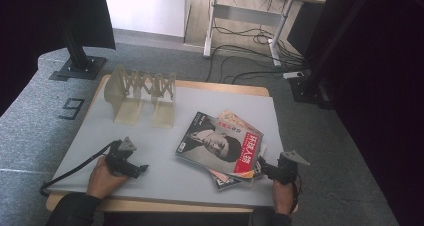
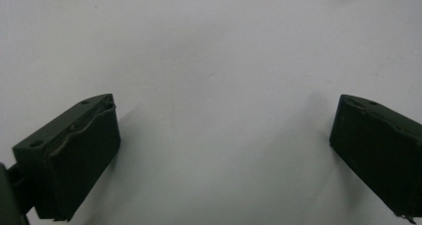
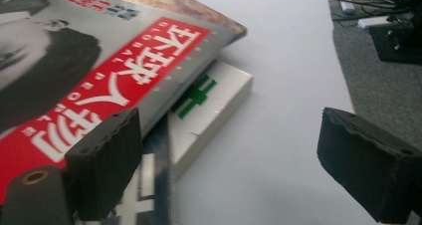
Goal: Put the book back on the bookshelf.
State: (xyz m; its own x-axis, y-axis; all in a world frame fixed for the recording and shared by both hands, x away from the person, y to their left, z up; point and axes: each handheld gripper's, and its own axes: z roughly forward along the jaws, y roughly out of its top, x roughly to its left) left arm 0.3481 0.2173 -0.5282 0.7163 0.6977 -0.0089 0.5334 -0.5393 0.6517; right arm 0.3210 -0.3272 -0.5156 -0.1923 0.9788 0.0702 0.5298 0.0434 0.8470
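At the near right corner of the surface (image 1: 150, 176), the right hand-held gripper (image 1: 267, 169) is sitting just beside the stack of magazines (image 1: 222, 148), its jaws standing wide apart with nothing pressed between them. In the right gripper view, one jaw is overlapping the red title band of the top magazine (image 3: 99, 80) while the other is hanging over bare surface, so the stack's near right corner is lying directly ahead and slightly to the left of the jaw gap. A white booklet with green print (image 3: 211, 105) is peeking out from under the top cover at that same corner.

The stack is lying tilted, its long axis running from far left to near right, so the corner is pointing toward the right hand. The left hand-held gripper (image 1: 132, 168) is resting well apart from the magazines at the near left, its jaws also spread wide over bare surface (image 2: 214, 85). The right hand is plainly the nearer one, so any grasp on the stack looks likely to come from that side. A wooden expanding rack (image 1: 142, 93) is standing at the far left, well away from both hands.
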